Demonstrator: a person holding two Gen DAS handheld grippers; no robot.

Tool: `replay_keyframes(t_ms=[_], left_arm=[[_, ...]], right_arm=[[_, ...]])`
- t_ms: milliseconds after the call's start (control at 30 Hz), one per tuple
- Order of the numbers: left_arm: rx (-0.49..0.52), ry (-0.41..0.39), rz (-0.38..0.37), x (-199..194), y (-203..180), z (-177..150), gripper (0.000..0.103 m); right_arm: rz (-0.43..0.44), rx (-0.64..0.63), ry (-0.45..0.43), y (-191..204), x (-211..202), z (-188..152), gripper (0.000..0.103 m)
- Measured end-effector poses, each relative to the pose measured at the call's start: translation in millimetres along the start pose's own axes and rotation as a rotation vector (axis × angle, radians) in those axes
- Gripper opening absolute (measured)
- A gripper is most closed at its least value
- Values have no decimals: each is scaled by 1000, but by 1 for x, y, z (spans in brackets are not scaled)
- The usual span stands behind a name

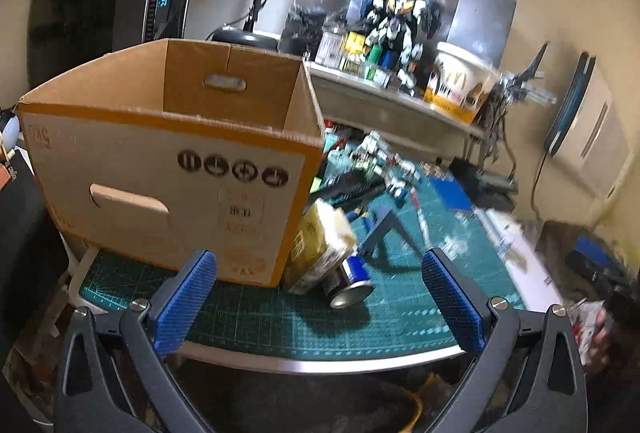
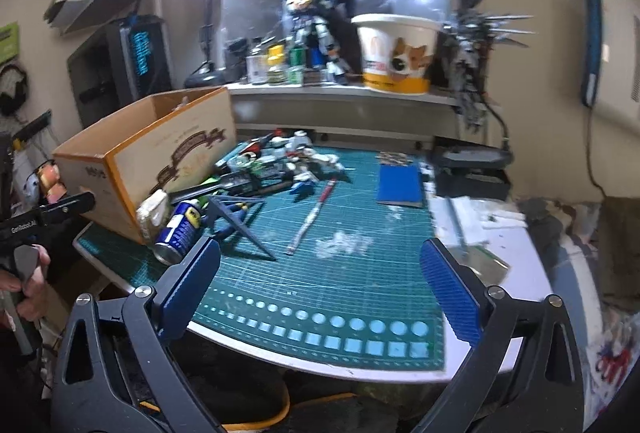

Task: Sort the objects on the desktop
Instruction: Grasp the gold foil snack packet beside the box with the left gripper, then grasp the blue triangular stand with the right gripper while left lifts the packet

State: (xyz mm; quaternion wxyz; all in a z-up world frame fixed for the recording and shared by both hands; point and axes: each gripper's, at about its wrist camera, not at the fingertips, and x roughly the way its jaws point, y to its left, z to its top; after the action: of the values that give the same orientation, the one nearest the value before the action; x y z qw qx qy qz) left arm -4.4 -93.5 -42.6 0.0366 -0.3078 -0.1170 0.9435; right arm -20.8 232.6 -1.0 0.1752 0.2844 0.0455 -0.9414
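An open cardboard box (image 1: 168, 169) stands on the left of the green cutting mat (image 1: 280, 321); it also shows in the right wrist view (image 2: 160, 153). Beside it lie a blue spray can (image 1: 352, 281) (image 2: 180, 225) and a yellow packet (image 1: 320, 245). A white model robot (image 2: 304, 157), a red-white pen-like stick (image 2: 316, 209) and a blue pad (image 2: 400, 185) lie further back on the mat. My left gripper (image 1: 320, 297) is open, held before the can at the desk's front edge. My right gripper (image 2: 320, 285) is open and empty above the mat's front.
A raised shelf (image 2: 344, 93) at the back carries a robot figure (image 2: 316, 21), small bottles and a paper bucket (image 2: 396, 53). A dark tripod-like frame (image 2: 240, 221) lies by the can. A computer tower (image 1: 100, 5) stands behind the box. White scraps (image 2: 344, 245) litter the mat.
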Motion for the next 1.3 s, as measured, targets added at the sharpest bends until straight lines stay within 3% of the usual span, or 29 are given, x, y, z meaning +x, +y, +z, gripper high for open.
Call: replay_keyframes(t_ms=[133, 200, 300, 400, 500, 800, 867, 1000, 1133, 1300], left_arm=[[112, -50, 49, 6, -16, -13, 102], [153, -110, 47, 5, -22, -22, 88], [182, -163, 56, 13, -30, -30, 79], [185, -136, 70, 32, -36, -33, 52], [183, -111, 86, 47, -39, -35, 40], [133, -50, 164, 76, -31, -31, 40], [124, -42, 155, 78, -31, -31, 39], [112, -36, 134, 76, -31, -30, 23], [114, -50, 98, 61, -30, -23, 19], [98, -62, 4, 33, -28, -12, 19]], right_arm=[[58, -47, 20, 15, 19, 2, 100], [79, -63, 27, 21, 27, 3, 100], [113, -67, 35, 25, 39, 1, 100], [157, -61, 53, 29, 53, 0, 100], [180, -74, 82, 33, 68, -4, 100], [223, -67, 124, 30, 96, -12, 100], [223, -59, 131, 27, 100, -12, 100], [225, -30, 135, 22, 106, -12, 100], [225, -51, 123, 26, 112, -11, 100], [228, -180, 86, 47, 125, -5, 81]])
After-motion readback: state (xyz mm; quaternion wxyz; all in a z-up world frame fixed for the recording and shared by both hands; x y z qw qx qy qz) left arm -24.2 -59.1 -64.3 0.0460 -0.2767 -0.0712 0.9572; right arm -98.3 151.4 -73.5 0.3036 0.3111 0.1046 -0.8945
